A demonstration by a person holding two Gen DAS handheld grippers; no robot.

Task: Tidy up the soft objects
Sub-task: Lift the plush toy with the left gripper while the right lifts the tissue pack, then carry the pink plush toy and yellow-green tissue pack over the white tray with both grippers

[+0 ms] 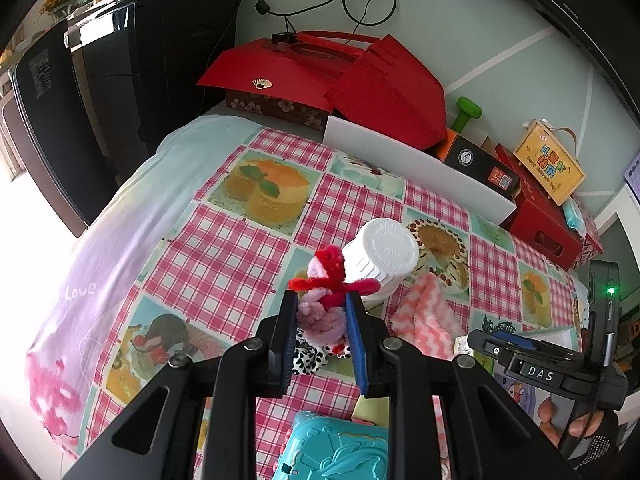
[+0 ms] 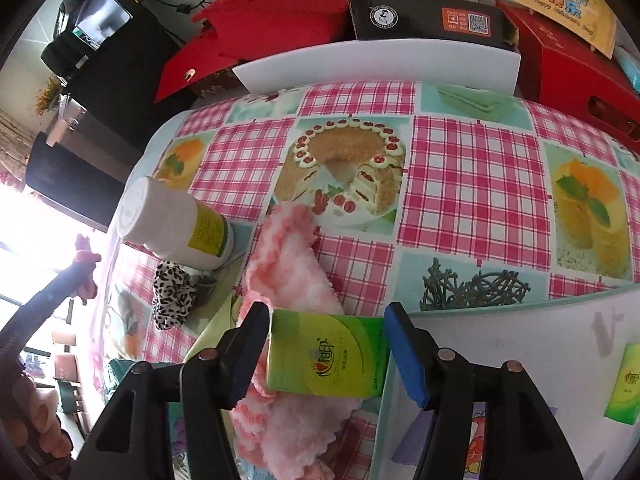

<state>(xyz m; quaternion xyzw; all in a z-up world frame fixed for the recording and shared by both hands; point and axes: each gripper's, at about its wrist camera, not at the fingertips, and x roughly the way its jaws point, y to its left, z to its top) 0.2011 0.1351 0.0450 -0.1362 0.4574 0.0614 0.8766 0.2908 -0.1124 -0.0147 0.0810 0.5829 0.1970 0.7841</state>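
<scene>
My left gripper (image 1: 321, 299) is shut on a fuzzy pink and red pipe-cleaner toy (image 1: 326, 280), held above the checked tablecloth (image 1: 240, 248). My right gripper (image 2: 327, 311) is open, its fingers standing on either side of a green tissue pack (image 2: 328, 354) with small gaps showing. That pack rests on a fluffy pink and white cloth (image 2: 288, 268), which is also in the left wrist view (image 1: 424, 314). A leopard-print scrunchie (image 2: 174, 296) lies beside a white bottle (image 2: 176, 220), and it shows under the left gripper (image 1: 306, 356) too.
A white surface with a pale rim (image 2: 520, 340) at the right carries a second green pack (image 2: 626, 384). A teal box (image 1: 340, 448) sits at the near edge. Red boxes (image 1: 320, 68), a white board (image 2: 376, 68) and a black box (image 2: 424, 20) line the back.
</scene>
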